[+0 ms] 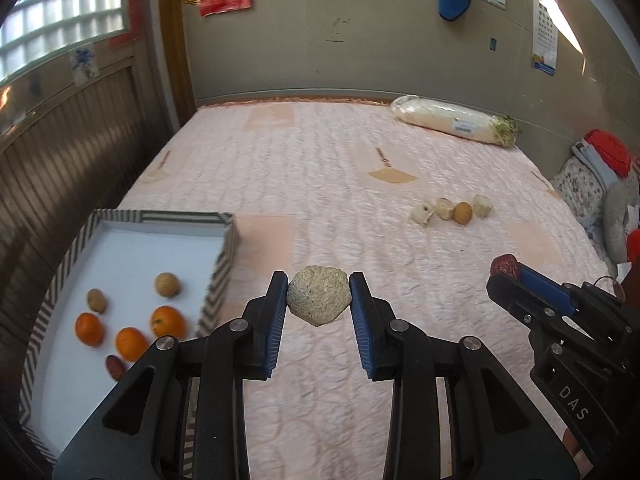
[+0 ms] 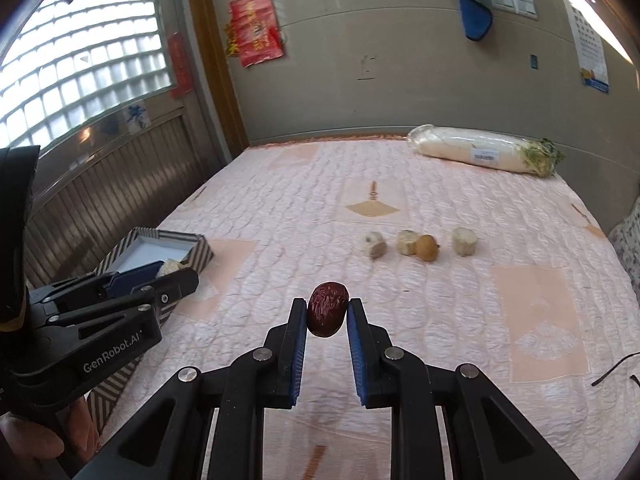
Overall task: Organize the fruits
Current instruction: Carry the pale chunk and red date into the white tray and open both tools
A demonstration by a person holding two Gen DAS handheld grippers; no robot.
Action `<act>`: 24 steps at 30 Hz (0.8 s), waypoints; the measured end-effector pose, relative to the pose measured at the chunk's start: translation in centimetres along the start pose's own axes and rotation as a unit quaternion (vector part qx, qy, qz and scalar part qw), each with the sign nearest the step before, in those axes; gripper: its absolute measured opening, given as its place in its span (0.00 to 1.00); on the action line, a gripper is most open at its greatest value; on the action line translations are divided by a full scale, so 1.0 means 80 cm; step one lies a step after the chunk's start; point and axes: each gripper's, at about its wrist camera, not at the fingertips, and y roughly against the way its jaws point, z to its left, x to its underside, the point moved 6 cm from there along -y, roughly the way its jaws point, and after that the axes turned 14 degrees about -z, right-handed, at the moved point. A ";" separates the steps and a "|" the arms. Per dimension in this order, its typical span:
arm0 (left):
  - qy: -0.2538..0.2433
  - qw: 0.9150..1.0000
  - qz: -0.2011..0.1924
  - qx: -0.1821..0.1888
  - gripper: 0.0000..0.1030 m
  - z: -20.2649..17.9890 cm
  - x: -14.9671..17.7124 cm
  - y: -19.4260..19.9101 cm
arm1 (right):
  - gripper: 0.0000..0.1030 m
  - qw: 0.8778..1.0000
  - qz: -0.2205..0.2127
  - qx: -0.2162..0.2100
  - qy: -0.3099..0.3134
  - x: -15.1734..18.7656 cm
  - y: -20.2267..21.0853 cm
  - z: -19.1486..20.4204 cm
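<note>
My left gripper point(image 1: 319, 294) is shut on a pale, rough chunk point(image 1: 319, 300) and holds it above the pink bedspread, just right of the striped box point(image 1: 224, 258). Inside the box lie three oranges point(image 1: 168, 321), two small tan fruits point(image 1: 167, 284) and a red date point(image 1: 115, 367). My right gripper point(image 2: 327, 314) is shut on a wrinkled red date point(image 2: 327, 309) held over the bed; the same date point(image 1: 505, 266) shows at its fingertips in the left wrist view. Farther back lie three pale chunks point(image 2: 406, 242) and a tan round fruit point(image 2: 425, 247) in a row.
A wrapped white radish point(image 2: 480, 154) lies near the far wall. Folded clothes and a floral cushion point(image 1: 582, 188) are piled at the bed's right edge. A wood-panelled wall point(image 1: 72, 152) runs along the left. A black cable point(image 2: 616, 372) lies at the right.
</note>
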 end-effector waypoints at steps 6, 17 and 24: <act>0.010 1.000 -0.008 -0.024 0.30 0.037 0.007 0.016 | 0.19 0.999 0.003 -0.028 0.019 0.003 -0.004 0.046; 0.027 0.998 -0.013 -0.060 0.30 0.093 0.022 0.030 | 0.19 0.996 0.017 -0.072 0.050 0.013 -0.016 0.111; 0.038 0.996 -0.015 -0.086 0.30 0.126 0.029 0.037 | 0.19 0.993 0.023 -0.095 0.065 0.019 -0.021 0.143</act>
